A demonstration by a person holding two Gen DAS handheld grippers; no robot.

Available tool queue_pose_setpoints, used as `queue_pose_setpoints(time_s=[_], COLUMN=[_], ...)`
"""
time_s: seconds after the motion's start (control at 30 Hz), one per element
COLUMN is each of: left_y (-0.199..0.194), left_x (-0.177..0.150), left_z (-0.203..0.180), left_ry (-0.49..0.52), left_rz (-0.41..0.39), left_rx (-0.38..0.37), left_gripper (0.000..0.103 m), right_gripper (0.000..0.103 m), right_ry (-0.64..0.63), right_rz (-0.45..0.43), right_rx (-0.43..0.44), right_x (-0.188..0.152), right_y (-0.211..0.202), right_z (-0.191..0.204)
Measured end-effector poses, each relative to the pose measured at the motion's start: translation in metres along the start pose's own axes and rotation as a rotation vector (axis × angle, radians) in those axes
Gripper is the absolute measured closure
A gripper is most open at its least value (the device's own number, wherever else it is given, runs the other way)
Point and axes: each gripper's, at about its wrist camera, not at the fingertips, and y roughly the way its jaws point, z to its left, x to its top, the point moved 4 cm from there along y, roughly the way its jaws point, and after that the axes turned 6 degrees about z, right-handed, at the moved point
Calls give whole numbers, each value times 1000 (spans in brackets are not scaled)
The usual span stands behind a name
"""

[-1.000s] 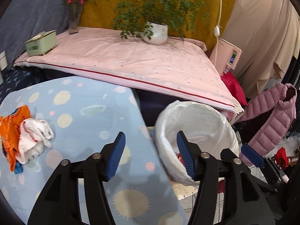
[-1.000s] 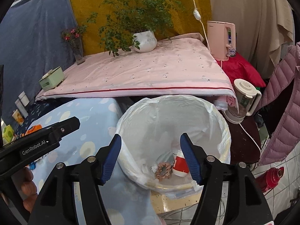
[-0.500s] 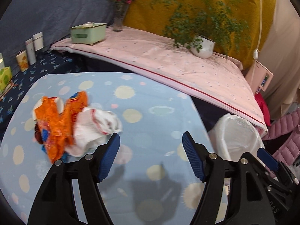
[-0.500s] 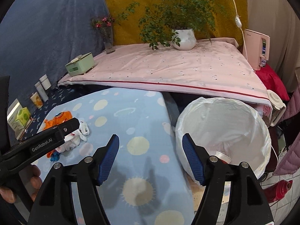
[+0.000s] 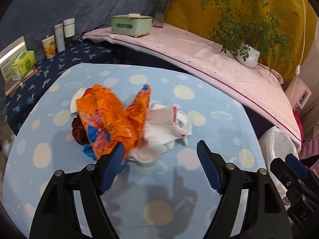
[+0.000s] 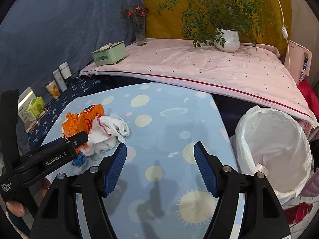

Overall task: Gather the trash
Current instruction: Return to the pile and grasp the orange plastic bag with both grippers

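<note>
both claws released and empty. left gripper (image 5: 160, 155) hovers near the orange wrapper (image 5: 111, 119) and white cloth (image 5: 169, 127); a loose pinch may drag both, missing the bin (image 6: 273, 145).

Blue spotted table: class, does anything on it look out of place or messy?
Yes. A crumpled orange wrapper and a wadded white cloth lie heaped together on the table, beside the white-lined bin, not in it.

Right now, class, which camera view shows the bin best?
The right wrist view: the bin shows its whole white-lined rim and inside, right of the table. The left wrist view catches only a sliver of it at the right edge.
</note>
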Motion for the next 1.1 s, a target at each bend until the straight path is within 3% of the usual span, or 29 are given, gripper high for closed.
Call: queue_pose_setpoints(time_s=[0.27, 0.5, 0.77, 0.87, 1.1], left_y=[16, 31, 41, 34, 19], left_x=[-4, -5, -7, -5, 7], left_z=[40, 61, 74, 78, 90], left_ry=[-44, -54, -76, -83, -83], left_rz=[35, 75, 123, 105, 55], left_rx=[2, -47, -143, -161, -137], left_gripper=[33, 49, 100, 102, 103], right_gripper=[36, 36, 36, 38, 61], right_ry=[-47, -70, -99, -116, -154], right_rz=[30, 55, 84, 98, 129], right_rx=[30, 74, 144, 166, 200], right_x=[4, 12, 22, 25, 31], right_y=[20, 41, 65, 76, 101], right_z=[39, 72, 110, 126, 158])
